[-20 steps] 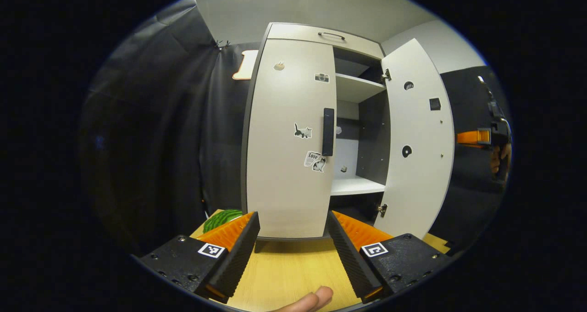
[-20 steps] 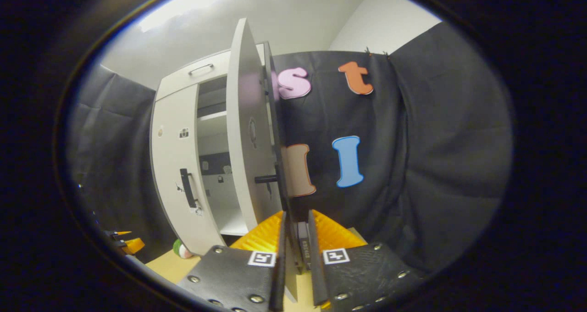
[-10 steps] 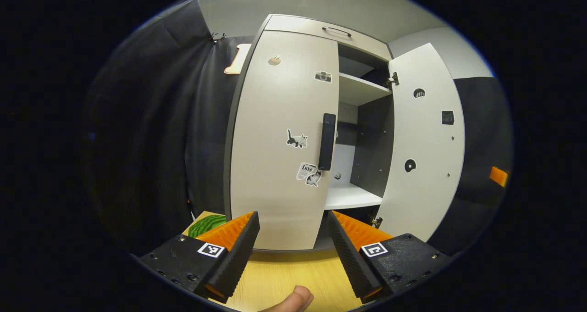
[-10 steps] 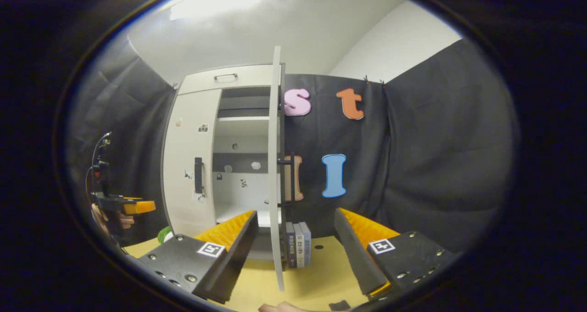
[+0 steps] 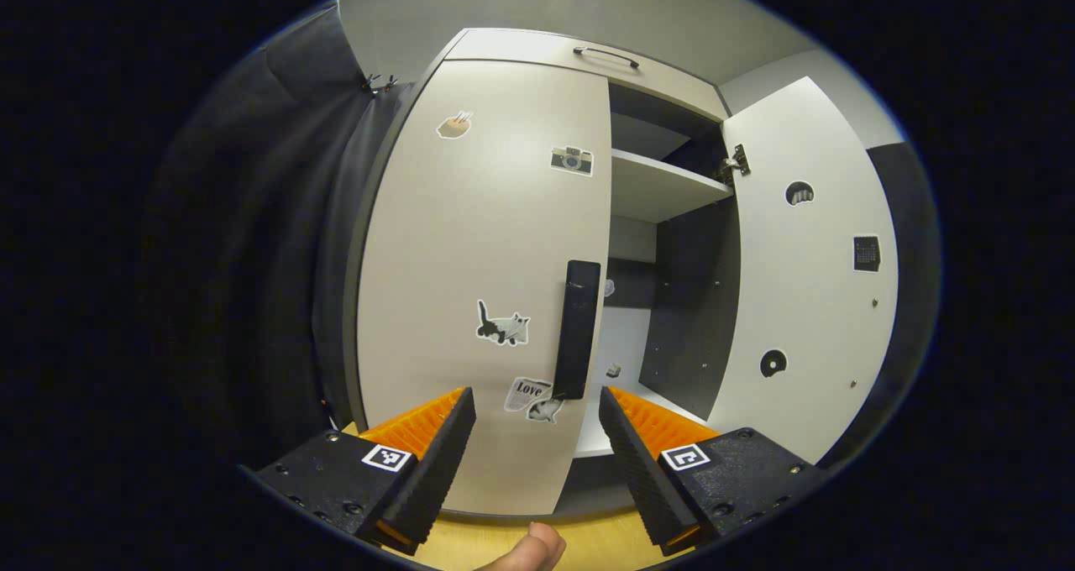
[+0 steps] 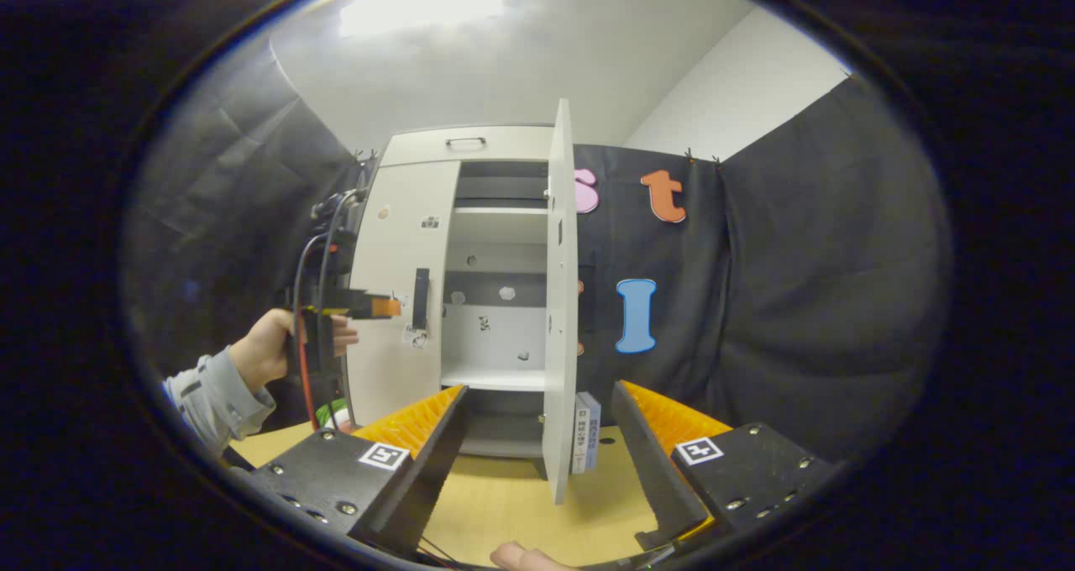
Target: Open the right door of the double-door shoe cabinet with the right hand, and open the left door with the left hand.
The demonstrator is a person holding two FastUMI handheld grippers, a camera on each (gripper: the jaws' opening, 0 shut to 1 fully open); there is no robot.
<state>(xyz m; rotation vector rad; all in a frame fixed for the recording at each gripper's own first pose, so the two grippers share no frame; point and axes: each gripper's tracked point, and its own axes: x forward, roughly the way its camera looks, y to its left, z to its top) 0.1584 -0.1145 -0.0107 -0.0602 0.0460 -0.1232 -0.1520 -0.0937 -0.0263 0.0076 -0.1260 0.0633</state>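
The left gripper (image 5: 537,437), fingers spread, faces the left door's handle (image 5: 576,327); closing off-centre, I judge, could slip off the narrow black bar.

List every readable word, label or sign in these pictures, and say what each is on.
"Love": on the sticker low on the closed left door, beside its black handle.
Spines of the books behind the open right door: print too small to read.

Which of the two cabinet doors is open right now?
The right door, the one showing its inner face with hinges, is swung wide open. The left door, with stickers and black handle, is closed.
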